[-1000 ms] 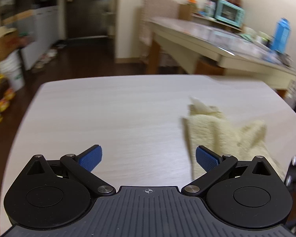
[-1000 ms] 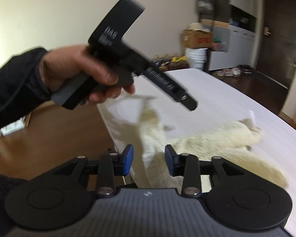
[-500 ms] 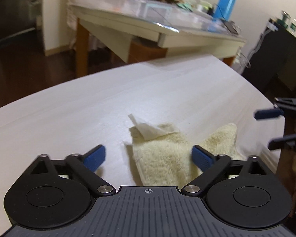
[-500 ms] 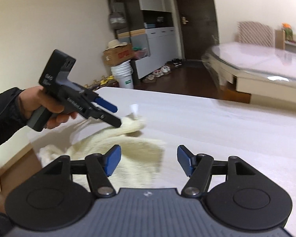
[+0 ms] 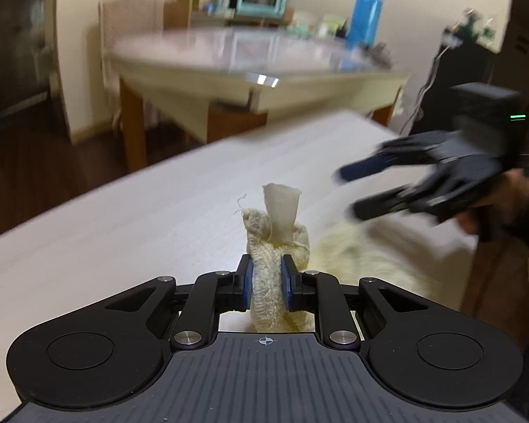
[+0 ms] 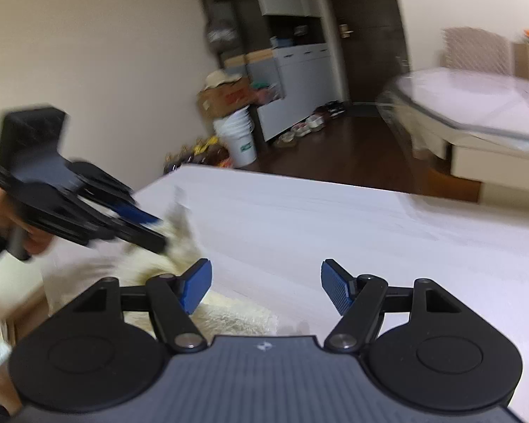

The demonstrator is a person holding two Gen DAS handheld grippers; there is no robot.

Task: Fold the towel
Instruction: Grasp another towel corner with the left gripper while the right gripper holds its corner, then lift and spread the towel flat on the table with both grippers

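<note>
A pale yellow towel (image 5: 356,257) lies crumpled on the white table (image 5: 123,232). My left gripper (image 5: 267,283) is shut on the towel's corner, which stands up between the blue pads with its white label (image 5: 281,211) above. My right gripper (image 6: 264,287) is open and empty, low over the table, with part of the towel (image 6: 229,313) under its left finger. In the left wrist view the right gripper (image 5: 349,190) hovers open, blurred, above the towel. In the right wrist view the left gripper (image 6: 155,229) shows blurred at the towel's far corner.
The white table's right edge (image 5: 476,246) is near the towel. A second table (image 5: 250,67) with a blue bottle (image 5: 365,14) and a teal oven stands behind. A white bucket (image 6: 239,137), boxes and cabinets stand on the dark floor.
My left gripper went from open to shut on the towel's labelled corner. My right gripper opened wider and moved in over the towel's other side.
</note>
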